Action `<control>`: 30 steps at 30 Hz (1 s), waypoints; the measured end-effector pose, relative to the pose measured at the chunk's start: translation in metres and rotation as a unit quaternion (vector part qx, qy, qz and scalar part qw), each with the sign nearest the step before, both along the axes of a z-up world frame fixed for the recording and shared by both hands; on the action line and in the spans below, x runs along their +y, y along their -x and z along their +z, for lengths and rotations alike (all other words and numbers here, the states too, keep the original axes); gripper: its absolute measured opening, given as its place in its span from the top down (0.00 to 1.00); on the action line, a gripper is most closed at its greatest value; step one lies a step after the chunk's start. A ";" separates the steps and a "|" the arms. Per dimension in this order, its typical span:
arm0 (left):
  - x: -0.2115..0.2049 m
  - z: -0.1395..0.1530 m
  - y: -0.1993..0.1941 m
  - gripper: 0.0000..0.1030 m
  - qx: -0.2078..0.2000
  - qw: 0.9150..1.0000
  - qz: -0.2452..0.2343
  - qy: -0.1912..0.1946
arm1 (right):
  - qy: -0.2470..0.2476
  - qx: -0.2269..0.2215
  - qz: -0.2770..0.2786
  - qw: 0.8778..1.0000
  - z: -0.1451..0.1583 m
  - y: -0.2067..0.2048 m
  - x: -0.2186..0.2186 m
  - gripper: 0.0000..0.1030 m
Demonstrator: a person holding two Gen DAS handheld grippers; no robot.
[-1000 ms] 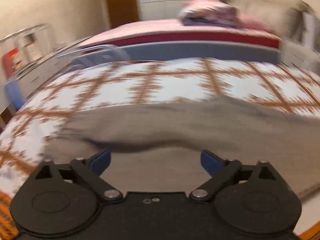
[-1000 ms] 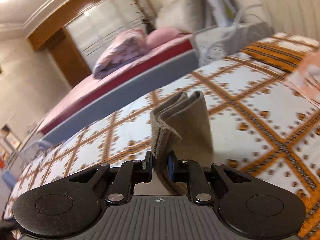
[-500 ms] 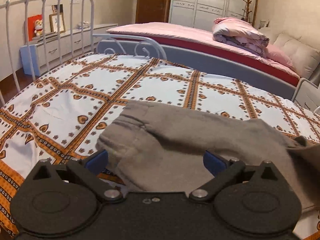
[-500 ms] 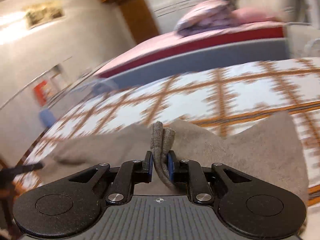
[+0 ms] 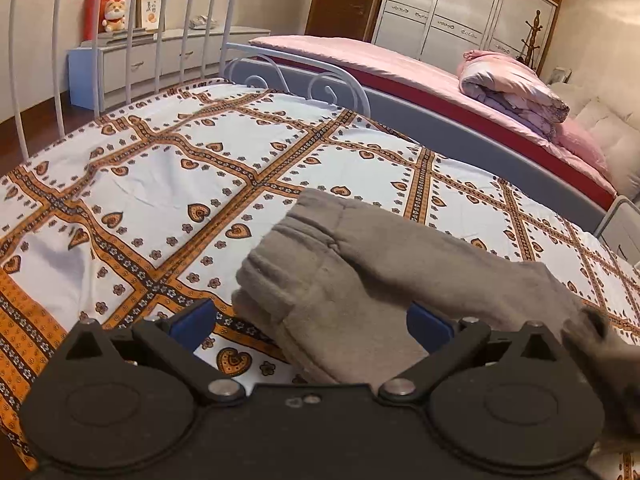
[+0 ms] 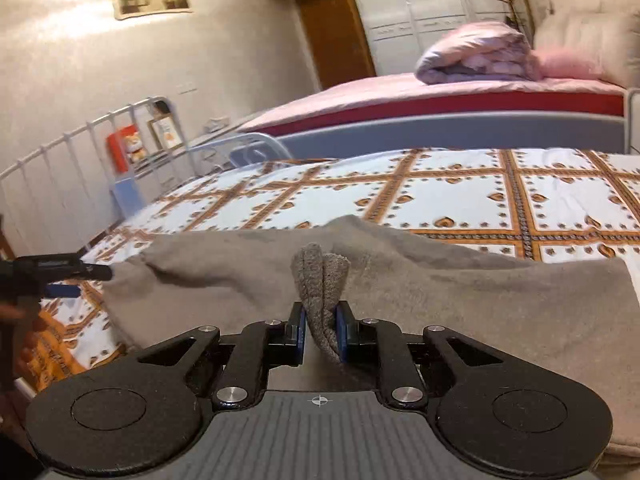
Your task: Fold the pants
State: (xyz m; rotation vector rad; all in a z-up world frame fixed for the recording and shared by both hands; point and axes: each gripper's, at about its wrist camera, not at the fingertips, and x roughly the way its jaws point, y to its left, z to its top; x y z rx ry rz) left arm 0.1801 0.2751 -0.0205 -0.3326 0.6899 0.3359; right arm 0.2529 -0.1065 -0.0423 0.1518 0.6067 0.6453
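A: Left wrist view: how is the left claw (image 5: 312, 326) sitting?

B: It is hovering low over the near edge of the bed (image 5: 152, 184), pointing forward across the patterned sheet. Its jaws are standing wide apart, with one blue pad showing on each side. Nothing is being gripped between them.

A: Where are the pants (image 5: 360, 272) lying in that view?

B: The grey pants are lying on the sheet, running from the middle of the frame out toward the right. One bunched, layered end is sitting between the two open fingers, over the claw body. Whether the cloth is touching either pad cannot be told.

A: What else is showing there?

B: A white metal bed rail (image 5: 132, 32) is standing at the far left, and a second bed with a pink cover (image 5: 400, 68) is lying beyond it, carrying a rolled quilt (image 5: 516, 88).

A: Right wrist view: what is the right claw (image 6: 321, 330) doing?

B: It is sitting level, just above the cloth. Its jaws are standing narrow, pinching a doubled fold of the pants (image 6: 440, 292), which is rising upright between the blue pads.

A: And the rest of the garment?

B: It is spreading flat across the sheet to both sides of the claw. At the far left, the left claw (image 6: 76, 276) is showing side-on at the garment's end.
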 end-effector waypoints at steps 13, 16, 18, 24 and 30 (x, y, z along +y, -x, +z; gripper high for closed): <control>-0.002 -0.003 -0.001 0.07 0.006 1.000 -0.004 0.003 | 0.059 0.006 0.050 0.997 -0.015 0.005 0.030 0.82; -0.003 -0.004 -0.003 0.07 0.012 1.000 -0.008 0.001 | 0.056 0.047 0.068 0.995 -0.032 0.001 0.038 0.86; -0.004 -0.006 -0.005 0.07 0.019 1.000 -0.008 0.000 | 0.025 0.055 0.067 0.996 -0.030 -0.002 0.031 0.86; -0.006 -0.008 -0.006 0.07 0.024 1.000 -0.009 0.000 | 0.050 0.019 0.007 0.999 -0.019 -0.017 0.023 0.86; -0.005 -0.014 -0.003 0.07 0.040 0.999 -0.006 -0.001 | 0.059 0.062 -0.013 0.996 -0.038 -0.069 0.029 0.86</control>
